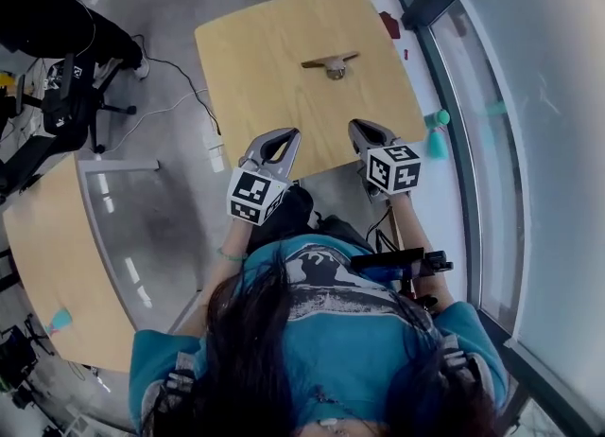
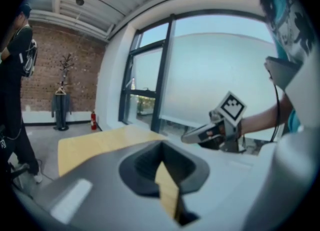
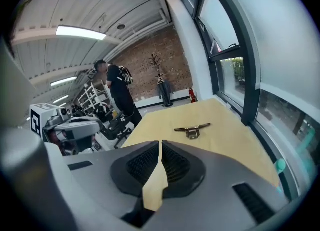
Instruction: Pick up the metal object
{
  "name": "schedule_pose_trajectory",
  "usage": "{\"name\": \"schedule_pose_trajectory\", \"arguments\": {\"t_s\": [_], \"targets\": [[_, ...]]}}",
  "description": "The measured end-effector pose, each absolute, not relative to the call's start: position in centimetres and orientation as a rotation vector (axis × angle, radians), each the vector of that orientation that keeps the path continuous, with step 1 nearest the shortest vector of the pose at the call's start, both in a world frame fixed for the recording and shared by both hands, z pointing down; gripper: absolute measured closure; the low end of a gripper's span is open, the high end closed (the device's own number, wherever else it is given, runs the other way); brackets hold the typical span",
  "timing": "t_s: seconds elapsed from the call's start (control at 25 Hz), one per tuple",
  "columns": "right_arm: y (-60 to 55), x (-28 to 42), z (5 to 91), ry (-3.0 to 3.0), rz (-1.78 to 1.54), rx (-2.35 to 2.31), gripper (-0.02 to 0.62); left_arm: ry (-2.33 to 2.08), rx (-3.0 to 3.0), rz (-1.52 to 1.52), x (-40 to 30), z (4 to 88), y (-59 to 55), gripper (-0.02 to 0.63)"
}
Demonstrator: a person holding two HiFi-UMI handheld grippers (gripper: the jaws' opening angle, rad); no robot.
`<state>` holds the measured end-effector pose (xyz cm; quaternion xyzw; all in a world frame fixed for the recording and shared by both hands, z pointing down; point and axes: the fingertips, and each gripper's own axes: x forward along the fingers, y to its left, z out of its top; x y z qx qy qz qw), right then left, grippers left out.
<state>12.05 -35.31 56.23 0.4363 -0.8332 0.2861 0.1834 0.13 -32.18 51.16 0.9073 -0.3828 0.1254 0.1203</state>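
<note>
The metal object [image 1: 331, 64], a thin bar with a small latch-like piece under its middle, lies flat on the far half of the light wooden table [image 1: 255, 57]. Both grippers hover over the table's near edge, well short of it. My left gripper [image 1: 294, 133] is shut with nothing in it, its tips meeting in the left gripper view [image 2: 161, 146]. My right gripper [image 1: 354, 126] is shut and empty too [image 3: 160, 143]. In the right gripper view the metal object [image 3: 192, 129] sits ahead and slightly right. The left gripper view misses it and shows the right gripper [image 2: 186, 137] instead.
A glass window wall [image 1: 529, 142] runs along the table's right side, with a teal object [image 1: 437, 137] on the floor beside it. An office chair [image 1: 71, 109] and a second wooden table [image 1: 47, 255] stand to the left. A person in black [image 3: 116, 92] stands beyond the table.
</note>
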Motion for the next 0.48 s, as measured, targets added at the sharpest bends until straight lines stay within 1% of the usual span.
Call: {"name": "schedule_pose_trajectory", "arguments": {"t_s": [0.16, 0.4, 0.44, 0.48], "targets": [[-40.9, 11.0, 57.8, -2.294, 0.66, 1.135, 0.571, -1.105, 2.633, 0.376, -1.8, 52.0, -35.2, 0.603], [-47.7, 9.7, 62.5, -2.136, 0.302, 0.908, 0.568, -1.117, 2.578, 0.381, -4.0, 53.6, -38.8, 0.603], [-48.5, 9.7, 63.4, -2.1, 0.25, 0.866, 0.565, -1.115, 2.571, 0.381, -4.3, 53.7, -39.3, 0.603], [-49.2, 9.7, 64.3, -2.064, 0.207, 0.823, 0.538, -1.112, 2.566, 0.381, -4.4, 53.9, -39.7, 0.603]]}}
